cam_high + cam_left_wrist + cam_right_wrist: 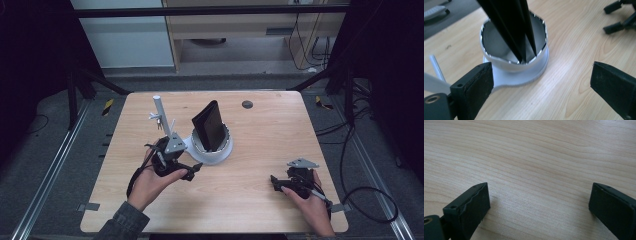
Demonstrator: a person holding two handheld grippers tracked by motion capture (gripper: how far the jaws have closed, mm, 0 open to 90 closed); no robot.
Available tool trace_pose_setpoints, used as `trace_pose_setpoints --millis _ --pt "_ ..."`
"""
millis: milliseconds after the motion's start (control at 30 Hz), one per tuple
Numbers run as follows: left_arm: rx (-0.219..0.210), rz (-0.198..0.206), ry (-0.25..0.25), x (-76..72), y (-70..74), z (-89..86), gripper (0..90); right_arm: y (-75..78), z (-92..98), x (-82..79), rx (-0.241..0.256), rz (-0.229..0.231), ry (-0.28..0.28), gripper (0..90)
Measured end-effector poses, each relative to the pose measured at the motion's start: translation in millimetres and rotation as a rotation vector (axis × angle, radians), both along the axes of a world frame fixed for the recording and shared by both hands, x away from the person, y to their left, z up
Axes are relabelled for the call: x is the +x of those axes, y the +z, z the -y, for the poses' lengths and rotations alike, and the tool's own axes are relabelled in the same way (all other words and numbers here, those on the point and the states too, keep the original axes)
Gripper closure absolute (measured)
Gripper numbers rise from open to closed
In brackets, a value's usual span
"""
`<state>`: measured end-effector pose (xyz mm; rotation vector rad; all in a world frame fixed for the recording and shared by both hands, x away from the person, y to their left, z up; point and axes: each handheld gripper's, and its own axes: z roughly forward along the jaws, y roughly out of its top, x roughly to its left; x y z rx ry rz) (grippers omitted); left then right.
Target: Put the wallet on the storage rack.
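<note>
While gaping, left hand-held gripper [541, 82] near cup [499, 57].

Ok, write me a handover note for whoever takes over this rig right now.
Left gripper: open, empty, aimed at the white cup holder, close to its base.
Right gripper: open, empty, low over the bare wooden table, on the person's right.
Black folded wallet: stands upright in the holder, tilted.
White stand: just left of the holder.
Done: nothing gripped yet.
Left: probably closing the left gripper on the holder or wallet.

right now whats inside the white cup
A black folded wallet-like thing stands upright inside the white cup, its top rising well above the rim. The cup's floor under it is hidden.
</note>
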<state>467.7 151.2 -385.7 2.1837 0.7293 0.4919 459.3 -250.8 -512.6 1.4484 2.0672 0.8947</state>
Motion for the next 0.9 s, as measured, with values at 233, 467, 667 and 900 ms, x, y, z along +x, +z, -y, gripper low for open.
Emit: trace_pose_setpoints --millis 233,467,667,900 --pt "0.03 -0.035 0.0 -3.4 -31.0 -6.2 5.1 0.0 -0.2 -0.2 0.0 0.0 0.0 3.7" --pt "0.048 -0.068 0.031 -2.0 -57.4 -20.1 5.3 0.0 -0.3 -0.3 0.0 0.0 0.0 3.7" --pt "0.04 -0.091 0.084 -1.3 -75.6 -39.9 5.6 -0.1 -0.6 -0.5 0.003 -0.001 -0.002 3.7" --pt "0.038 -0.103 0.144 -0.4 -87.6 -65.7 5.8 -0.1 -0.8 -0.7 0.004 -0.001 -0.003 3.7"
